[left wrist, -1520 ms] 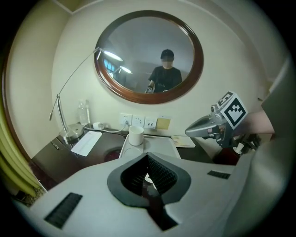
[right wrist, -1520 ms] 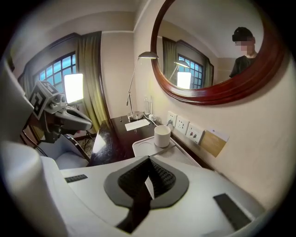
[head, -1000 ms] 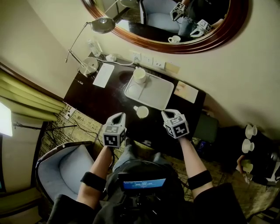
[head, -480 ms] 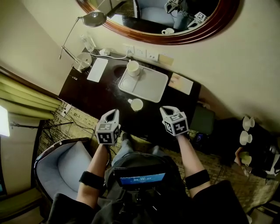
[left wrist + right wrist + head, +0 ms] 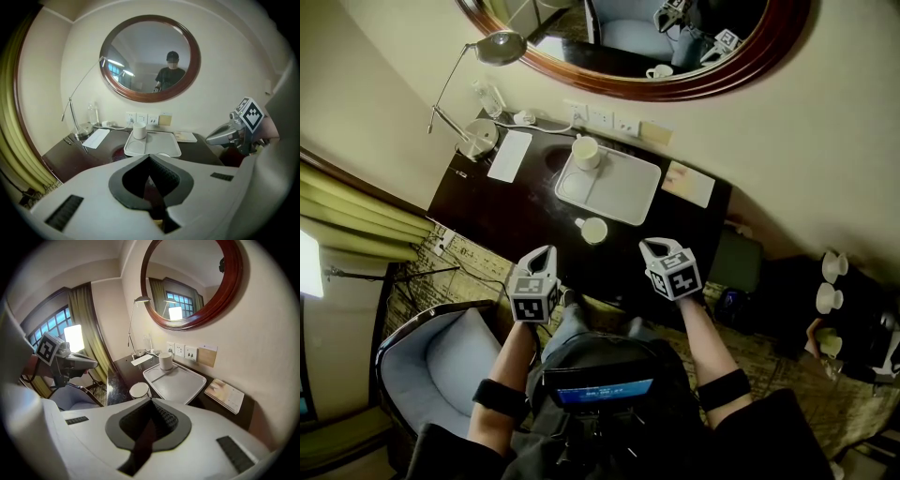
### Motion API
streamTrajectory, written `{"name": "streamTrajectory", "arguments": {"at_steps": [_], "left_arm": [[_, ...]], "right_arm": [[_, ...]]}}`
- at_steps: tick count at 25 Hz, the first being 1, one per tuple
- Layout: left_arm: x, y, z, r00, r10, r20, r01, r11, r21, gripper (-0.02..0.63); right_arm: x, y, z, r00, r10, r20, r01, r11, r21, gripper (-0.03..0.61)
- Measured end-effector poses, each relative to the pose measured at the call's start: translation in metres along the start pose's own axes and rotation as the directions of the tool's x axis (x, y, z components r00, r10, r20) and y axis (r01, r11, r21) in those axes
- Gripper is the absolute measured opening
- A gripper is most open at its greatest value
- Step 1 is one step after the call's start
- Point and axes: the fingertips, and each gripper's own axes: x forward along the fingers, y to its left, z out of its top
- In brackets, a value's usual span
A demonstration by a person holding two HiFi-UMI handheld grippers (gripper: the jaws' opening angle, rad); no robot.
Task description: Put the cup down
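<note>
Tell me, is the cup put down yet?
Looks done: the cup stands on the desk, beside the tray, with nothing touching it. In hand: nothing; the left gripper and right gripper are both shut and empty, apart from it. Left: nothing I can see.

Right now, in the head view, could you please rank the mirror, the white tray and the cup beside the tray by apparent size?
1. mirror, though partly cropped
2. white tray
3. cup beside the tray
</note>
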Motion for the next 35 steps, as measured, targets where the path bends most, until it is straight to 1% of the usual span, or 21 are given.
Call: {"name": "streamTrajectory", "arguments": {"at_steps": [2, 3, 8, 10, 12, 14, 15, 18, 20, 22, 24, 26, 29, 31, 35], "left_arm": [[0.001, 0.002, -0.003, 1.0, 0.008, -0.005, -0.008, 1.0, 0.006, 0.001], [0.001, 0.001, -0.004, 1.0, 0.005, -0.01, -0.005, 1.0, 0.007, 0.001], [0.002, -0.001, -0.005, 0.999, -0.025, -0.024, 0.026, 1.0, 0.016, 0.001], [0.002, 0.002, -0.006, 0.999, -0.032, -0.034, 0.033, 0.999, 0.025, 0.001], [0.005, 0.005, -0.006, 0.998, -0.037, -0.045, 0.039, 0.999, 0.033, 0.001], [0.01, 0.008, -0.006, 0.997, -0.048, -0.057, 0.05, 0.998, 0.041, 0.001], [0.012, 0.009, -0.007, 0.996, -0.056, -0.065, 0.059, 0.997, 0.045, 0.001], [0.019, 0.012, -0.013, 0.992, -0.082, -0.093, 0.088, 0.995, 0.055, 0.001], [0.026, 0.015, -0.015, 0.99, -0.097, -0.107, 0.104, 0.993, 0.061, 0.001], [0.033, 0.018, -0.015, 0.987, -0.111, -0.118, 0.12, 0.99, 0.068, 0.001], [0.04, 0.02, -0.014, 0.984, -0.126, -0.126, 0.136, 0.988, 0.075, 0.001], [0.046, 0.023, -0.012, 0.981, -0.141, -0.132, 0.152, 0.985, 0.083, 0.001], [0.053, 0.029, -0.009, 0.978, -0.157, -0.137, 0.171, 0.981, 0.095, 0.001], [0.057, 0.035, -0.008, 0.976, -0.161, -0.143, 0.176, 0.979, 0.099, 0.001], [0.063, 0.046, -0.007, 0.974, -0.168, -0.152, 0.184, 0.978, 0.098, 0.001]], "right_arm": [[0.003, 0.004, -0.006, 1.0, 0.007, -0.017, -0.007, 1.0, -0.002, 0.009], [0.005, 0.007, -0.006, 1.0, 0.012, -0.02, -0.012, 1.0, -0.011, 0.031], [0.022, 0.021, -0.009, 0.999, 0.028, -0.039, -0.031, 0.996, -0.086, 0.037], [0.032, 0.032, -0.011, 0.997, 0.047, -0.059, -0.054, 0.992, -0.116, 0.102], [0.042, 0.044, -0.011, 0.994, 0.071, -0.087, -0.082, 0.988, -0.134, 0.15], [0.055, 0.049, -0.011, 0.991, 0.079, -0.111, -0.095, 0.985, -0.147, 0.232], [0.062, 0.051, -0.013, 0.989, 0.08, -0.124, -0.099, 0.984, -0.151, 0.254], [0.082, 0.059, -0.019, 0.981, 0.084, -0.175, -0.113, 0.98, -0.161, 0.377], [0.093, 0.06, -0.019, 0.976, 0.072, -0.206, -0.112, 0.976, -0.188, 0.425], [0.106, 0.059, -0.022, 0.97, 0.056, -0.235, -0.104, 0.975, -0.195, 0.468], [0.119, 0.056, -0.024, 0.968, 0.042, -0.248, -0.091, 0.978, -0.19, 0.489], [0.13, 0.054, -0.02, 0.968, 0.028, -0.248, -0.078, 0.978, -0.195, 0.489], [0.15, 0.056, -0.022, 0.965, 0.039, -0.26, -0.092, 0.977, -0.194, 0.489], [0.159, 0.055, -0.018, 0.964, 0.027, -0.263, -0.085, 0.974, -0.211, 0.49], [0.18, 0.053, -0.028, 0.957, 0.021, -0.291, -0.087, 0.972, -0.217, 0.491]]}}
